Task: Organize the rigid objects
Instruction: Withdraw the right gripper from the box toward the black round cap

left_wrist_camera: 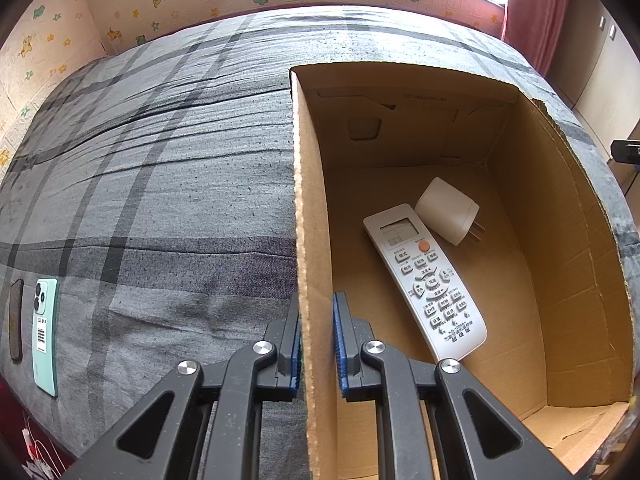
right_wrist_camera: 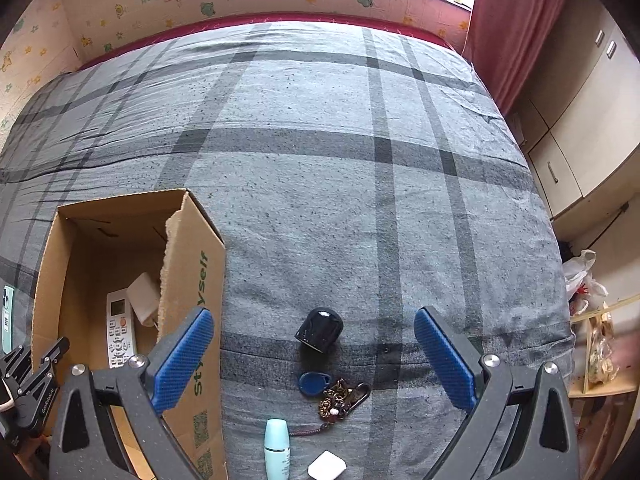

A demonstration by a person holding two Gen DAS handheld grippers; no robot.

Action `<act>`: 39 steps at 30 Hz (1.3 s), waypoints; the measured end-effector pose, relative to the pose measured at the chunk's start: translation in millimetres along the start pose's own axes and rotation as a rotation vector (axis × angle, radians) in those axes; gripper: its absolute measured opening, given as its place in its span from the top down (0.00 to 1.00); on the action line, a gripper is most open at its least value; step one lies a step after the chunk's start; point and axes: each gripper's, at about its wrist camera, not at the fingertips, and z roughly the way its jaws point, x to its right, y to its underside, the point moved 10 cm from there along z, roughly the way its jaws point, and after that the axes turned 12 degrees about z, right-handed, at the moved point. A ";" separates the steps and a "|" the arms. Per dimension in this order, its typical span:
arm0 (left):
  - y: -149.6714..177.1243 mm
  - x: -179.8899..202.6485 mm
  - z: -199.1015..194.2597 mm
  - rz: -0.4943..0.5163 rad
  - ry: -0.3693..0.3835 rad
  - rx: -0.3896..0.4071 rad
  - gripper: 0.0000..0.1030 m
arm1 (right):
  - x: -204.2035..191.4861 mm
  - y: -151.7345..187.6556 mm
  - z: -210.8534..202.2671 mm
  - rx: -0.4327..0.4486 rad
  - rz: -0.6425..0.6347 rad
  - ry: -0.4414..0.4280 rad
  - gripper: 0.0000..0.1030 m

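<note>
A cardboard box stands open on the bed. Inside lie a white remote and a white plug adapter; both also show in the right wrist view, the remote and the adapter. My left gripper is shut on the box's left wall. My right gripper is open above a black round object, a blue key fob with keys, a pale blue tube and a small white item. A green phone lies far left.
A dark flat object lies beside the phone. The grey plaid bed cover stretches to the wall. A red curtain and cabinets are on the right, with bags and a shelf beside the bed.
</note>
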 end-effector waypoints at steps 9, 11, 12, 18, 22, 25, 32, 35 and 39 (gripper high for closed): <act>-0.1 0.8 -0.1 0.007 -0.008 -0.003 0.86 | 17.7 8.3 25.6 -0.041 0.036 0.000 0.01; -0.2 1.0 0.0 0.007 -0.010 -0.002 0.86 | 19.4 9.9 33.5 -0.052 0.041 0.002 0.01; -0.2 1.0 0.2 0.008 -0.010 -0.002 0.86 | 19.9 11.0 37.6 -0.058 0.042 0.003 0.01; -0.1 0.7 0.8 0.013 -0.014 -0.004 0.86 | 24.6 19.7 62.8 -0.098 0.057 0.011 0.01; 0.0 0.9 1.0 0.017 -0.019 -0.004 0.86 | 26.5 25.8 76.5 -0.118 0.057 0.018 0.01; 0.0 1.6 0.5 0.018 -0.020 -0.004 0.86 | 27.6 28.2 85.6 -0.128 0.055 0.021 0.01; -0.4 2.6 -0.1 0.016 -0.021 -0.005 0.86 | 26.6 31.6 107.2 -0.147 0.046 0.038 0.01; -0.2 2.5 -0.1 0.020 -0.025 -0.005 0.86 | 25.5 34.8 115.2 -0.164 0.047 0.036 0.02; 0.0 2.6 0.2 0.018 -0.022 -0.005 0.86 | 22.4 38.0 121.4 -0.176 0.036 0.036 0.08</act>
